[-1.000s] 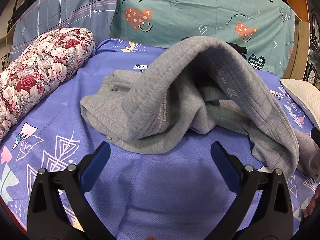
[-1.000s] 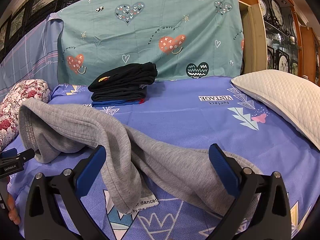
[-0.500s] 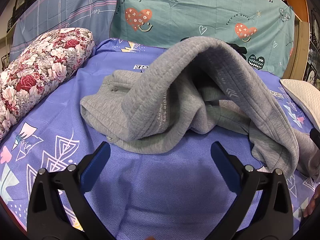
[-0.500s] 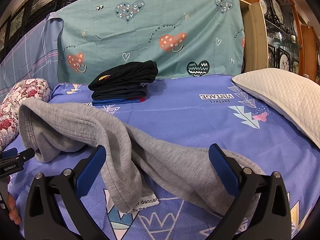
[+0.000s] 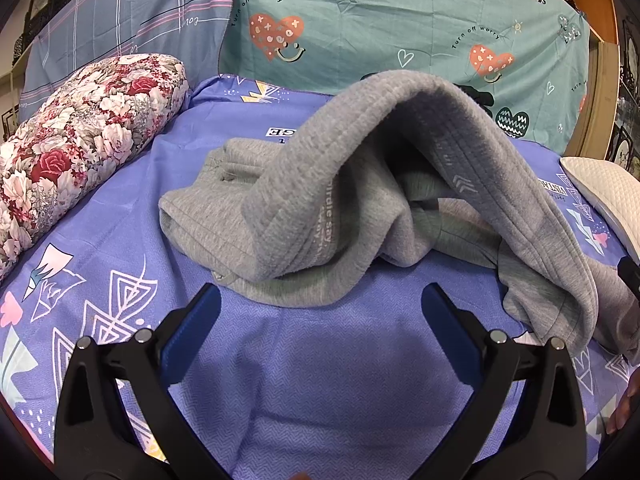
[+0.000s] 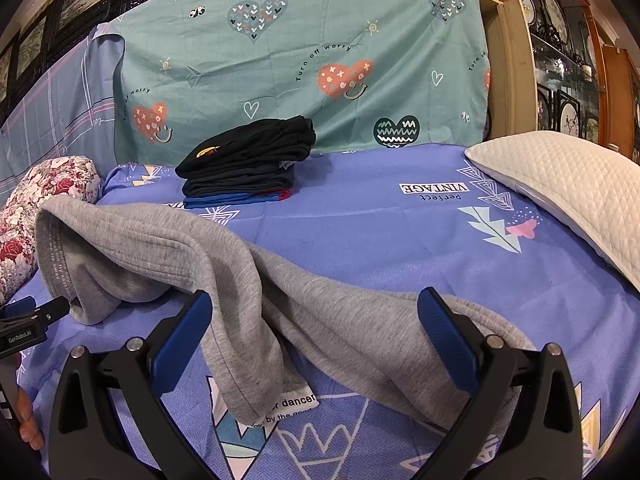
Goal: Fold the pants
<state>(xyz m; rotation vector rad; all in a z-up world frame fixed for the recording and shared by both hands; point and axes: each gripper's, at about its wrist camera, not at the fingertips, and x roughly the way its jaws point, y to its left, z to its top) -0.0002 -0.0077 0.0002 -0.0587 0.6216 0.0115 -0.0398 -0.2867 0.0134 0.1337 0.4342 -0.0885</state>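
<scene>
Grey sweatpants lie crumpled in a heap on the purple patterned bedsheet. The ribbed waistband arches up over the pile. My left gripper is open and empty, just short of the heap's near edge. In the right wrist view the pants stretch from the left across to between the fingers. My right gripper is open, with grey cloth lying between and under its blue pads. The left gripper's tip shows at the far left of that view.
A stack of folded dark clothes sits at the back of the bed by the teal heart-print cloth. A floral bolster lies on the left, a white quilted pillow on the right.
</scene>
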